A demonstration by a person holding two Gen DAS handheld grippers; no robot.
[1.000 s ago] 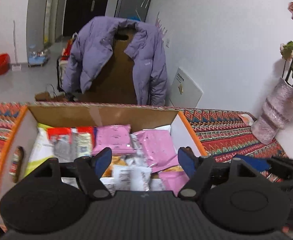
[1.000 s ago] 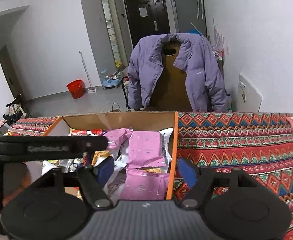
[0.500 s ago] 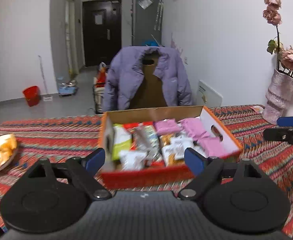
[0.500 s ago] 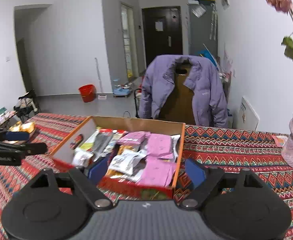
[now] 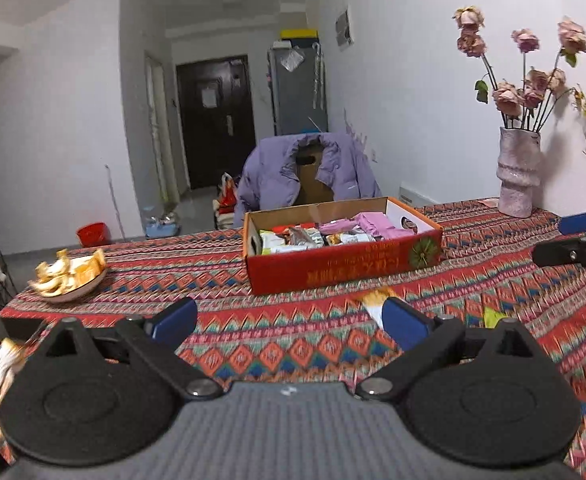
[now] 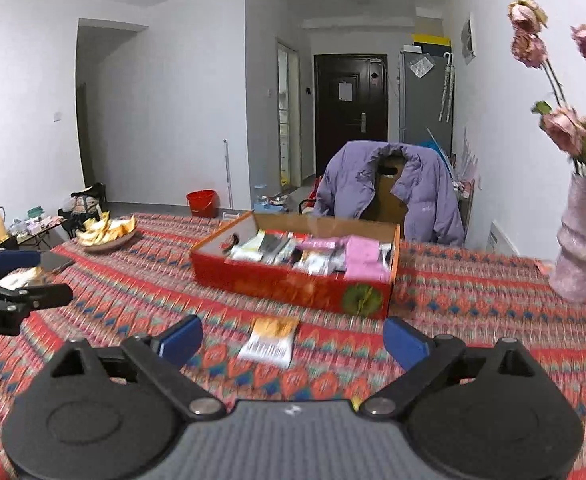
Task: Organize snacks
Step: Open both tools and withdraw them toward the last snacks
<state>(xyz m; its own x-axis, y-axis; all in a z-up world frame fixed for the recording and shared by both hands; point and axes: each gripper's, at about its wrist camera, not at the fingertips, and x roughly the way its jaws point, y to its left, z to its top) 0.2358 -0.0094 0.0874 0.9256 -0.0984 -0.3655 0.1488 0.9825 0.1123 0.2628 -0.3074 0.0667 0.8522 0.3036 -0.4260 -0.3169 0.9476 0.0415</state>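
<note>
The left gripper [image 5: 289,322] is hovering over the patterned tabletop [image 5: 293,344] with its blue pads spread wide; its jaws have just been opening, and nothing is sitting between them. The right gripper [image 6: 293,340] is likewise standing wide apart above the cloth, its jaws having just been opening too, and gripping nothing. A red cardboard box [image 5: 345,268] is resting on the tabletop beyond both grippers, well apart from them, and is holding the snacks [image 5: 329,234]: pink packets toward its right side, silver and white wrappers toward its left. A single snack packet [image 6: 271,340], white with an orange end, is lying flat on the cloth between the box and the right gripper, near the box's front wall and ahead of the spread pads rather than between them. A plate of orange peels [image 5: 69,274] is sitting near the tabletop's left edge. A pale vase [image 5: 517,176] with faded roses is standing at the right, by the wall. Behind the box, a purple jacket [image 6: 389,190] is hanging over a chair.
</note>
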